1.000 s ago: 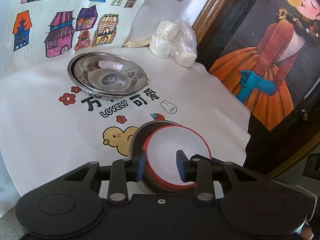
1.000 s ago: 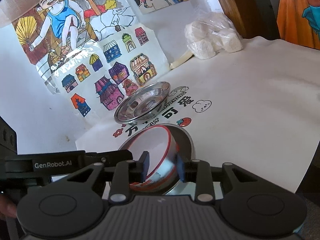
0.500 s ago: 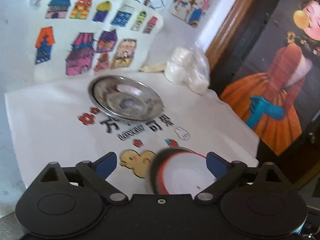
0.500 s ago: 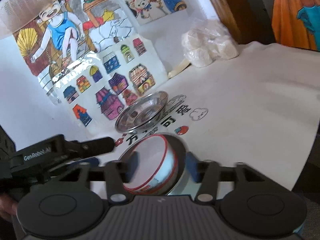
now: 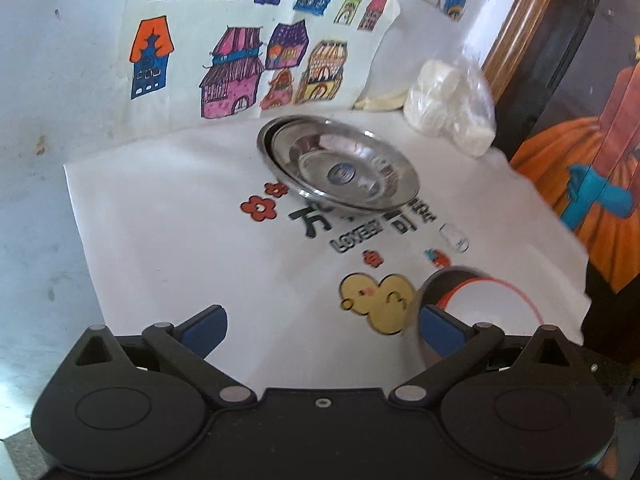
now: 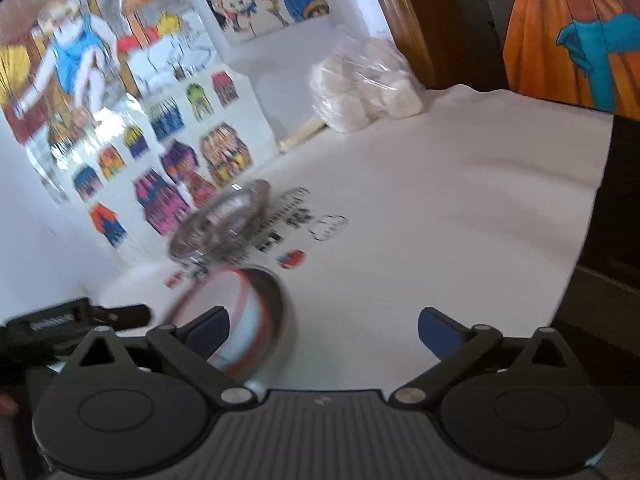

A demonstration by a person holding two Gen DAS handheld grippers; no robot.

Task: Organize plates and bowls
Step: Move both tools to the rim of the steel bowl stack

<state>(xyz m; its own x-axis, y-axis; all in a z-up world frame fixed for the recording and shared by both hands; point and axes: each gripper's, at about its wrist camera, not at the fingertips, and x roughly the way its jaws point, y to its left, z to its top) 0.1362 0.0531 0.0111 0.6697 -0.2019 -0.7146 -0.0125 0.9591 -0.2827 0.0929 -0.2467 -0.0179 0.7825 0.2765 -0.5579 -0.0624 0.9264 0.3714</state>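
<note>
A white bowl with a red rim [image 5: 486,306] sits inside a steel bowl [image 5: 430,288] near the front right of the white printed cloth [image 5: 180,232]. Stacked steel plates [image 5: 340,164] lie further back by the wall. My left gripper [image 5: 322,326] is open and empty, with the nested bowls just behind its right finger. In the right wrist view the nested bowls [image 6: 244,312] lie behind the left finger of my open, empty right gripper [image 6: 322,330], and the steel plates [image 6: 224,224] are blurred beyond them.
A plastic bag of white lumps [image 5: 452,108] sits at the back right by a wooden frame [image 5: 516,24]. Coloured house drawings [image 5: 240,56] hang on the wall behind. The cloth ends at the table's right edge [image 5: 584,280]. The left gripper's body [image 6: 60,320] shows at the left.
Both grippers have opened wide and let go of the nested bowls. The left gripper has pulled back and to the left; the right one has shifted to the right. The bowls rest on the cloth.
</note>
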